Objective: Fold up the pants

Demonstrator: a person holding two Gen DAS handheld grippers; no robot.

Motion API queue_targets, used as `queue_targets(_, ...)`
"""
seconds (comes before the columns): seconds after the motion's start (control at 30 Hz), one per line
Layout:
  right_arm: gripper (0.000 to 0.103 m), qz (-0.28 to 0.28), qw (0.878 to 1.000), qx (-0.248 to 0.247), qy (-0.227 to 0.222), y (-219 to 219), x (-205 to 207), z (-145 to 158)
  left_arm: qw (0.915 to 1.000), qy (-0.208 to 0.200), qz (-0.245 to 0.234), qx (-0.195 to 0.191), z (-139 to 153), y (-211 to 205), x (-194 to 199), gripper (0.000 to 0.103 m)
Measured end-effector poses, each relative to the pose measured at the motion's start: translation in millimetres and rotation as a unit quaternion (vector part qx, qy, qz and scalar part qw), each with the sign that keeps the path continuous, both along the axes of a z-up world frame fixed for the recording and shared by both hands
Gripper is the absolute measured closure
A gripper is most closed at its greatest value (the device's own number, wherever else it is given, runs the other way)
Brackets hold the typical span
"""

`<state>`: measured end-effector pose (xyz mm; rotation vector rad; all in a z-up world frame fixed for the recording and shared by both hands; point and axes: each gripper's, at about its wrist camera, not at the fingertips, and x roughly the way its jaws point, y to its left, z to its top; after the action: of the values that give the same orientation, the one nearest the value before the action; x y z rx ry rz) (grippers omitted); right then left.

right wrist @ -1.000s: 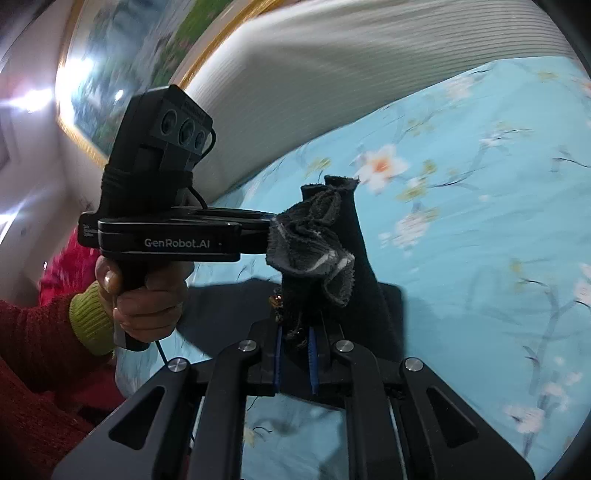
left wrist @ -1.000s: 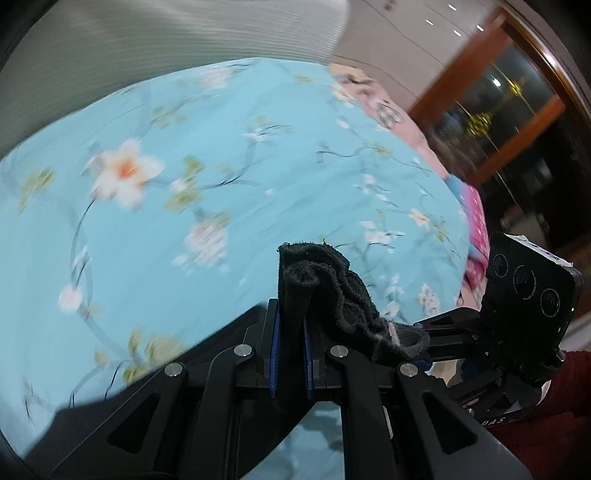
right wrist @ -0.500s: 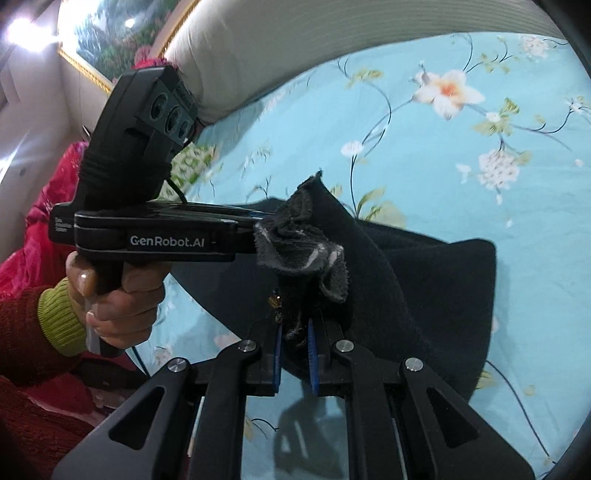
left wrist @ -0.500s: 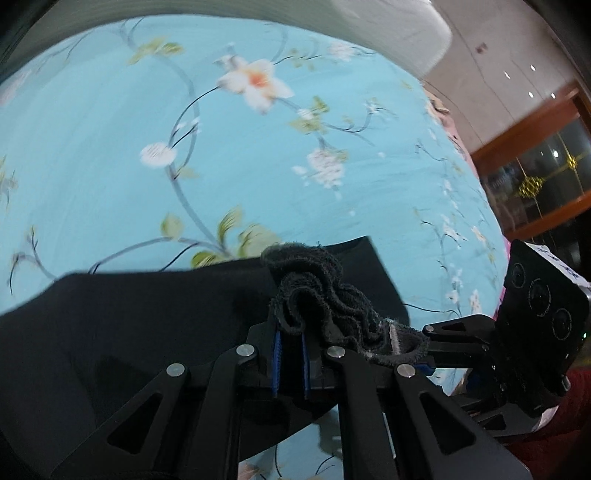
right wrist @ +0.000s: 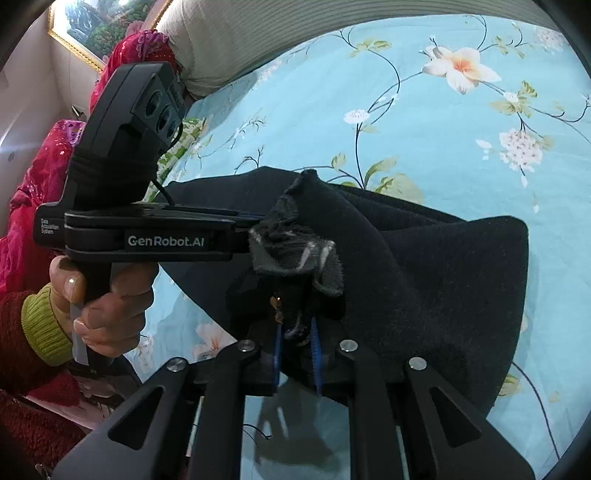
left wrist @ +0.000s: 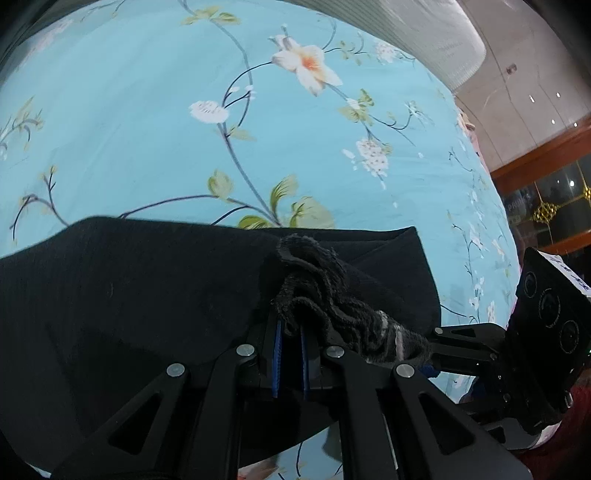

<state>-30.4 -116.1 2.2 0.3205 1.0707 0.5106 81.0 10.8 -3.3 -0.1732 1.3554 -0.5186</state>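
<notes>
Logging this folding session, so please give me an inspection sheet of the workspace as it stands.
Surface: bed sheet, light blue with flowers.
Job's things: black pants lying on the sheet, bunched edge lifted.
Clutter: red quilt at the bed's edge.
Grippers: left gripper shut on the pants' edge; right gripper opening, fabric between its jaws.
Cables: thin black cable on the left gripper.
Surroundings: pale headboard, framed picture, wooden cabinet.
</notes>
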Motion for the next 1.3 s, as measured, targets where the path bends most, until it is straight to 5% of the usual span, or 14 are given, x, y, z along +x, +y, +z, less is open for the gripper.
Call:
queue_targets(0.2,0.065,0.021,1.0,-0.005,0.009,12,0,-2,0.9997,0.006,0.024,0.008,-1,12,-10,0.095)
queue_targets(0.37,0.062,0.039,0.999,-0.004,0.016,23,5,0,0.9977,0.004,0.068,0.001,9,39,-19,0.09)
queue_targets(0.5,0.061,0.061,0.998,0.013,0.014,33,10,8,0.9914,0.002,0.131,-0.004,20,73,-31,0.068)
queue_targets(0.7,0.06,0.09,0.996,0.024,0.0,55,26,23,0.9784,0.004,0.207,0.001,30,117,-53,0.054)
queue_targets(0.87,0.06,0.109,0.994,0.023,-0.004,73,42,29,0.9695,0.001,0.245,0.005,34,151,-81,0.053)
queue_targets(1.1,0.06,0.14,0.99,0.011,-0.012,99,58,39,0.9496,0.009,0.313,0.003,33,198,-112,0.051)
queue_targets(1.3,0.056,0.162,0.987,-0.001,-0.008,126,76,38,0.9208,0.02,0.39,0.005,27,247,-125,0.048)
